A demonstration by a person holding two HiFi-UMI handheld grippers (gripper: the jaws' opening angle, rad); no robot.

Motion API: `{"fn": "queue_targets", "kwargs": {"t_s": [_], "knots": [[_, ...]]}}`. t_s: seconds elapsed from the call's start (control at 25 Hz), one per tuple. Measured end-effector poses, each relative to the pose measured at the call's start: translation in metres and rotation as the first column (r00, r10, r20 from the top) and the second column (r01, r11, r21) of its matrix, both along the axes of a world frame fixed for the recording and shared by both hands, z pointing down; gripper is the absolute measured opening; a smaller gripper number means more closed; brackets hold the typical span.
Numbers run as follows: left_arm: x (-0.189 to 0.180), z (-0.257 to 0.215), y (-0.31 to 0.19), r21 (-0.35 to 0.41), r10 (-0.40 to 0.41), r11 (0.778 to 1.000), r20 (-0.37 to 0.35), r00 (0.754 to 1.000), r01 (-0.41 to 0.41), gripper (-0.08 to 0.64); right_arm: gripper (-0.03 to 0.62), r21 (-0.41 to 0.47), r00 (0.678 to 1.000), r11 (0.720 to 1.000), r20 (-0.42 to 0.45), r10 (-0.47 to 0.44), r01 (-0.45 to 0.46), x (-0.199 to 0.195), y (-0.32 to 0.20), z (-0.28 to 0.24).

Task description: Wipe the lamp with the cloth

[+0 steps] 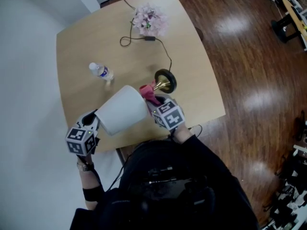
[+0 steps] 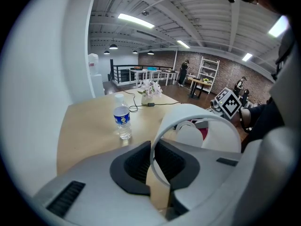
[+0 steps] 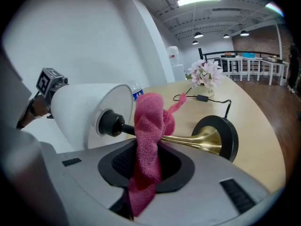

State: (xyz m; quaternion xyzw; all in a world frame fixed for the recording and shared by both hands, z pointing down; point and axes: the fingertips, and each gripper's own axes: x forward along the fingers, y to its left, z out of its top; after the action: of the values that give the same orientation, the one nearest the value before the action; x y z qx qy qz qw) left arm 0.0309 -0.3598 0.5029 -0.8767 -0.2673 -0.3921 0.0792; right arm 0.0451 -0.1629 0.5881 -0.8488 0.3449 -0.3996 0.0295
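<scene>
On the pale wooden worktop [image 1: 192,56] a white-shaded, brass-stemmed lamp [image 1: 123,110] lies tipped over. The left hand-held gripper [image 2: 151,166], angled down, pinches its shade rim; the right hand-held gripper [image 3: 146,166] clamps a pink cloth [image 3: 149,121] at the stem. The clear bottle [image 1: 101,72] has a blue label too small to read.

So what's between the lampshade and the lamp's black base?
The lamp's brass stem, with the pink cloth lying across it. The right gripper view shows this best.

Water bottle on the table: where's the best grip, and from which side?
Likely mid-body on the bottle, coming in level from the person's side. It stands upright on the table, apart from the lamp, so its round sides are free. The cap is narrow and offers less to hold.
</scene>
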Motion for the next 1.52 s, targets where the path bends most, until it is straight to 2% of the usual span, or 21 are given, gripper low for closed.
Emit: {"fn": "queue_targets", "kwargs": {"t_s": [0.16, 0.24, 0.4, 0.6, 0.84, 0.96, 1.16, 1.32, 1.52], "knots": [[0.002, 0.0, 0.0, 0.005, 0.004, 1.0, 0.003, 1.0, -0.004, 0.038, 0.086, -0.009, 0.999, 0.999, 0.025, -0.033, 0.033, -0.011, -0.003, 0.012], [0.002, -0.002, 0.001, 0.006, 0.005, 1.0, 0.004, 1.0, -0.005, 0.037, 0.086, -0.032, 0.999, 0.999, 0.05, -0.018, 0.02, -0.013, 0.003, 0.025], [0.001, -0.002, 0.001, 0.005, 0.002, 1.0, 0.008, 1.0, -0.002, 0.037, 0.086, -0.073, 0.992, 0.995, 0.099, 0.073, -0.066, 0.001, 0.032, 0.048], [-0.001, 0.0, 0.0, 0.002, -0.005, 1.0, 0.018, 1.0, 0.005, 0.037, 0.086, -0.114, 0.968, 0.977, 0.153, 0.199, -0.183, 0.022, 0.077, 0.062], [0.003, 0.003, 0.001, 0.003, -0.007, 1.0, 0.015, 1.0, 0.007, 0.037, 0.086, -0.089, 0.958, 0.964, 0.122, 0.259, -0.249, 0.039, 0.1, 0.04], [0.003, 0.002, 0.001, 0.003, -0.007, 1.0, 0.01, 1.0, 0.007, 0.037, 0.086, -0.079, 0.969, 0.969, 0.07, 0.238, -0.233, 0.058, 0.094, 0.02], [0.005, -0.001, 0.003, 0.009, -0.002, 1.0, 0.002, 1.0, 0.002, 0.037, 0.086, -0.147, 0.988, 0.977, 0.004, 0.156, -0.154, 0.097, 0.068, 0.009], [0.003, -0.002, 0.005, 0.006, -0.002, 1.0, 0.002, 1.0, 0.002, 0.035, 0.086, -0.2, 0.994, 0.975, 0.044, 0.103, -0.092, 0.101, 0.049, 0.027], [0.003, -0.004, 0.005, 0.022, 0.007, 1.0, 0.002, 1.0, -0.007, 0.037, 0.085, -0.171, 0.996, 0.985, 0.071, 0.047, -0.034, 0.082, 0.016, 0.026]]}}
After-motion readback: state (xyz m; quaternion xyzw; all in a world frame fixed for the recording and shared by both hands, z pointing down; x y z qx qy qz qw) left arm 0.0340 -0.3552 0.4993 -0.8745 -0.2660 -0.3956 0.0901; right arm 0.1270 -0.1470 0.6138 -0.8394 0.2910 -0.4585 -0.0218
